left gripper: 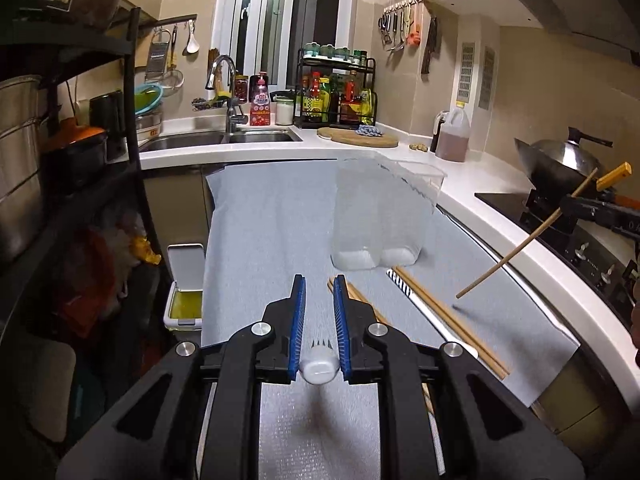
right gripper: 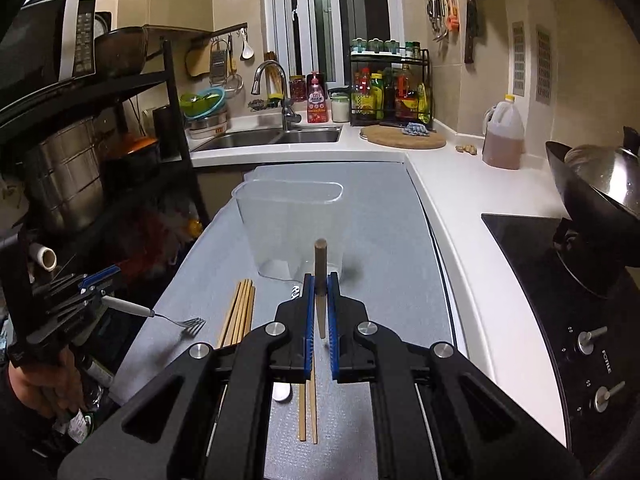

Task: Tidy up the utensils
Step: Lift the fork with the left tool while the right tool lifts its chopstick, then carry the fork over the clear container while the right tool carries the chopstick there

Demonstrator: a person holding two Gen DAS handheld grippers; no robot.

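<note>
A clear plastic holder (left gripper: 376,216) (right gripper: 290,228) stands empty on the grey mat (left gripper: 272,220). My left gripper (left gripper: 319,298) is shut on a fork's white handle (left gripper: 319,366); in the right wrist view the fork (right gripper: 160,314) points its tines over the mat from that gripper (right gripper: 94,286). My right gripper (right gripper: 320,292) is shut on one wooden chopstick (right gripper: 320,272), held upright just short of the holder; the left wrist view shows that chopstick (left gripper: 524,236) slanting in the air at the right. More chopsticks (right gripper: 238,312) (left gripper: 448,320) lie on the mat.
A sink (left gripper: 224,140) and faucet stand at the back, with a bottle rack (left gripper: 336,96), a round board (left gripper: 358,138) and an oil jug (left gripper: 452,136). A wok (right gripper: 600,196) sits on the hob at the right. A black shelf (left gripper: 80,160) stands at the left.
</note>
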